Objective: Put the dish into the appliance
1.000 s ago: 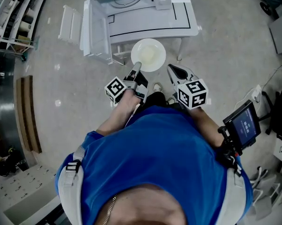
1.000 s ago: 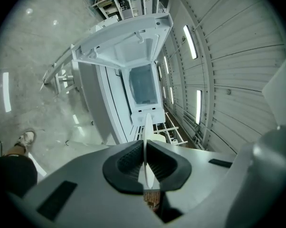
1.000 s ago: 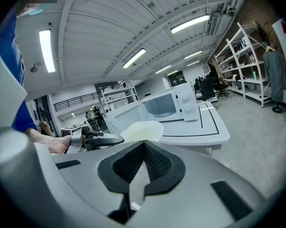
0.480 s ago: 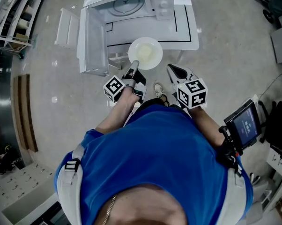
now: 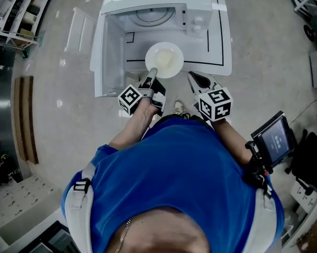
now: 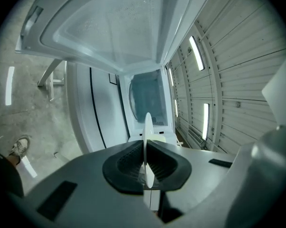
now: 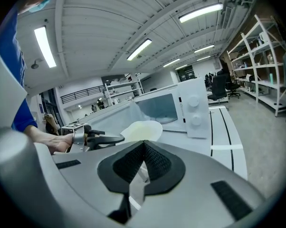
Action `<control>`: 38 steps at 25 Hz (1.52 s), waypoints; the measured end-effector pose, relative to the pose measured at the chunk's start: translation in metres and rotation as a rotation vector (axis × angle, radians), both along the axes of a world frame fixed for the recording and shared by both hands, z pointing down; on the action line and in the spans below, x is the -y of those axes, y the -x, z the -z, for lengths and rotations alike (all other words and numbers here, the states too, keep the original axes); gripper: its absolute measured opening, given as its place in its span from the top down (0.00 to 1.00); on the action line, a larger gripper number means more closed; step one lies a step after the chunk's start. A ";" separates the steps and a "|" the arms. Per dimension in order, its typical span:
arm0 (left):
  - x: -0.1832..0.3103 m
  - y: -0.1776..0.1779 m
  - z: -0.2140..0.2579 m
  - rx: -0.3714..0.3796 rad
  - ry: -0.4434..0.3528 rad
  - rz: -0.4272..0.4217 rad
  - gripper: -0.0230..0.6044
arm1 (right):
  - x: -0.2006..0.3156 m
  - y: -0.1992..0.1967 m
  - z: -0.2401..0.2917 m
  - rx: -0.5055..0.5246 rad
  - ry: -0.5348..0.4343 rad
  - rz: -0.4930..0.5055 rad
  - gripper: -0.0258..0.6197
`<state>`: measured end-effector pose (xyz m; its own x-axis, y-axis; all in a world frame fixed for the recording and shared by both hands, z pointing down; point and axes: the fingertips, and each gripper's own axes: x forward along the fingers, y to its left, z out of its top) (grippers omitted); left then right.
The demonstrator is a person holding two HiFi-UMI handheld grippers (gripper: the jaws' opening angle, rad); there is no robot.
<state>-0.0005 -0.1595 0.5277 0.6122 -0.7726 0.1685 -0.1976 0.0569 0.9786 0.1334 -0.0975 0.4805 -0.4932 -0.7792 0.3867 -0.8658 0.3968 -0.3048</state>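
Pinching the rim of the white dish [image 5: 166, 59], the left tongs [image 5: 152, 74] hold it at the front of the bench [image 5: 221, 46] in the head view, facing the microwave [image 5: 195, 4], whose door [image 5: 108, 57] stands open. The right tongs [image 5: 191, 78] hover just beside it. The left gripper view shows the dish edge-on between the pads, with the cavity ahead. The right gripper view shows those tongs pressed together on nothing. Carrying-in seems underway; next, the dish needs guiding level onto the turntable [image 5: 148, 15].
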 end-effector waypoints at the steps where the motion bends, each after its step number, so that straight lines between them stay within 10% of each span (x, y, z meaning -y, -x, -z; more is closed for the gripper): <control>1: 0.002 0.002 0.003 -0.003 -0.002 0.006 0.94 | 0.002 0.002 0.004 -0.004 -0.003 0.004 0.96; 38: 0.189 0.015 -0.055 0.038 0.071 0.282 0.94 | 0.190 0.016 -0.028 -0.060 0.029 0.268 0.96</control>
